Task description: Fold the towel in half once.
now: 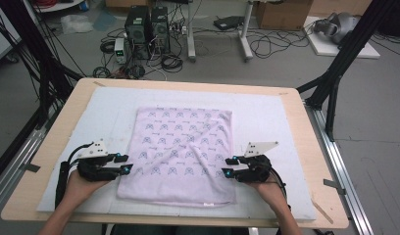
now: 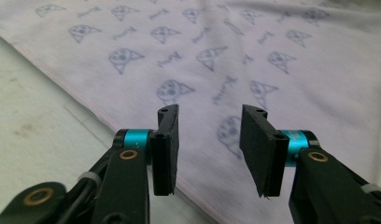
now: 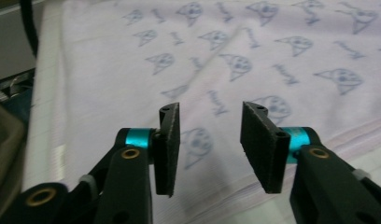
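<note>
Both claws are apart and carrying nothing: the left claw [image 1: 125, 163] hangs at the cloth's [image 1: 181, 152] left edge, the right claw [image 1: 229, 167] at its right edge, each aimed inward across the fabric. In the left gripper view the two black pads [image 2: 166, 149] stand clear of the cloth's hem [image 2: 81, 97]; same story in the right gripper view, pads [image 3: 167, 149] parted over the printed fabric [image 3: 254, 70]. Out from the claws, the pale lilac cloth lies folded flat in the middle of the white mat [image 1: 90, 122] on the wooden table [image 1: 311, 147]. It looks soft, light and floppy, so it should sag and wrinkle when lifted; a corner or hemmed edge is the spot to pinch. Its long axis seems to run away from the person, thick folded edge nearest them
</note>
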`<state>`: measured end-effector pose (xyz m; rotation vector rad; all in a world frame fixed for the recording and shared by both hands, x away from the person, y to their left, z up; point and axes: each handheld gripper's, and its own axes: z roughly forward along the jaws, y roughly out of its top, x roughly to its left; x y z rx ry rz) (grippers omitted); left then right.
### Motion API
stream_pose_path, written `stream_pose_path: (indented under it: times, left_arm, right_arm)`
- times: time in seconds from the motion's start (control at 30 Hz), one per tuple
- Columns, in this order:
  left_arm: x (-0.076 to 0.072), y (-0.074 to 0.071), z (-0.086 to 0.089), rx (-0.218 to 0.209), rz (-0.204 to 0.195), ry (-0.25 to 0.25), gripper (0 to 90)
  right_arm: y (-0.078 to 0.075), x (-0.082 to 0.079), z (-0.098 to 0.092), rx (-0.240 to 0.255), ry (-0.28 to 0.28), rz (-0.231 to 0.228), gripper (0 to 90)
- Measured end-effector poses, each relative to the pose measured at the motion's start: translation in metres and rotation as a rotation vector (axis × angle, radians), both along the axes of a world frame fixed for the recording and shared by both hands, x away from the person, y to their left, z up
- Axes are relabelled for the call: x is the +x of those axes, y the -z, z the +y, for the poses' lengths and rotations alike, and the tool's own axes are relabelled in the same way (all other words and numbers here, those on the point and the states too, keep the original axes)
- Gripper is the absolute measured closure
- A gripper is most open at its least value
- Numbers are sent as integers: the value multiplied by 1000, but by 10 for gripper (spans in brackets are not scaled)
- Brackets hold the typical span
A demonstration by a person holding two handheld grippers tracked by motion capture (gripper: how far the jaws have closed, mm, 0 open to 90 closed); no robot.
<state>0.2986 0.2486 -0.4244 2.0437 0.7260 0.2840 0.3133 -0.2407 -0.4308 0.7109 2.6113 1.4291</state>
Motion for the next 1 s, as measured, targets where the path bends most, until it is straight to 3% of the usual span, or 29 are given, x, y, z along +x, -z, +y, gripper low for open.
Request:
stream_pose_path:
  times: [0.43,0.63,1.0]
  left_arm:
    - [32,-6,-10,3,-11,-48,514]
    - [43,-14,-11,-8,-16,-54,512]
    - [61,-27,-12,-36,-26,-81,517]
  right_arm:
    - [-3,46,1,-7,71,2,440]
    - [-9,55,2,-21,93,-5,413]
    - [-24,71,11,-61,74,-35,398]
